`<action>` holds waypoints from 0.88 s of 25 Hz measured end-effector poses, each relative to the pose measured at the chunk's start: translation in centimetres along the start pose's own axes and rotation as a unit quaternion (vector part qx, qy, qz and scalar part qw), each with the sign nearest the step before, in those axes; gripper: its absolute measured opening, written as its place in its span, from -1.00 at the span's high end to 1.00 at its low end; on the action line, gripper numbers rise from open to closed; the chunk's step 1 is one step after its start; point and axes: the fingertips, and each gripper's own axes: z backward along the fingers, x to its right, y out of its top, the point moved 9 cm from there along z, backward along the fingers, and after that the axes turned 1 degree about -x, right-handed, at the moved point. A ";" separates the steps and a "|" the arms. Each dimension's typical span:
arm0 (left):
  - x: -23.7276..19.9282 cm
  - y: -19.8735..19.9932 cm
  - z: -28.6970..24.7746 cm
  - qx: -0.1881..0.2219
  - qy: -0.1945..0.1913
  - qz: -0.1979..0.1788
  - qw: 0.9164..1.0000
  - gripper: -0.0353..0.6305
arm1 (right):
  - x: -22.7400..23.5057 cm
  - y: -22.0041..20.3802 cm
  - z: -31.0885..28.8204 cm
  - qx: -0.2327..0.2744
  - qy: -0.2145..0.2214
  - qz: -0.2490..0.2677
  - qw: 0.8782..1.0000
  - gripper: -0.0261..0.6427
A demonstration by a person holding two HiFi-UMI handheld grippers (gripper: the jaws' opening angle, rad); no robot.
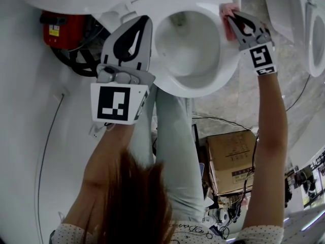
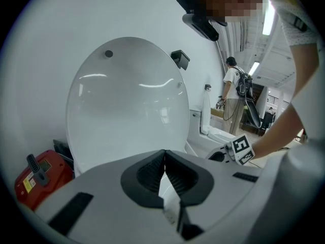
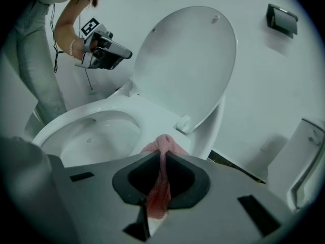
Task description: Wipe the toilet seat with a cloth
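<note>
The white toilet stands with its lid point(image 2: 127, 100) raised and its seat rim point(image 1: 226, 60) ringing the open bowl point(image 1: 185, 39). A pink cloth point(image 3: 161, 144) lies bunched on the far right of the seat rim point(image 3: 152, 116), and my right gripper point(image 3: 161, 156) is shut on it. From the head view the same cloth point(image 1: 225, 11) shows at the tips of the right gripper point(image 1: 232, 18). My left gripper point(image 1: 147, 20) hovers over the left side of the rim, shut and holding nothing. Its jaws meet in front of the lid in the left gripper view point(image 2: 164, 154).
A red device point(image 1: 63, 28) with black cables sits by the wall left of the toilet. A cardboard box point(image 1: 231, 159) stands on the floor by the person's legs. Another toilet point(image 1: 315, 32) stands to the right. A person point(image 2: 233, 103) stands far off.
</note>
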 end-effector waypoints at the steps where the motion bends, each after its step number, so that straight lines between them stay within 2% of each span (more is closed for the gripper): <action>1: 0.0 -0.1 0.0 -0.001 0.000 0.000 1.000 0.88 | -0.1 -0.1 0.1 0.001 0.004 0.005 1.000 0.79; 11: 0.8 -0.4 0.1 0.000 -0.003 -0.001 1.000 0.88 | -1.4 -1.0 1.4 -0.006 0.037 0.044 0.998 0.79; 22: 2.0 -0.7 0.4 -0.002 -0.013 -0.010 1.000 0.88 | -3.1 -2.1 2.3 -0.009 0.039 0.040 0.998 0.79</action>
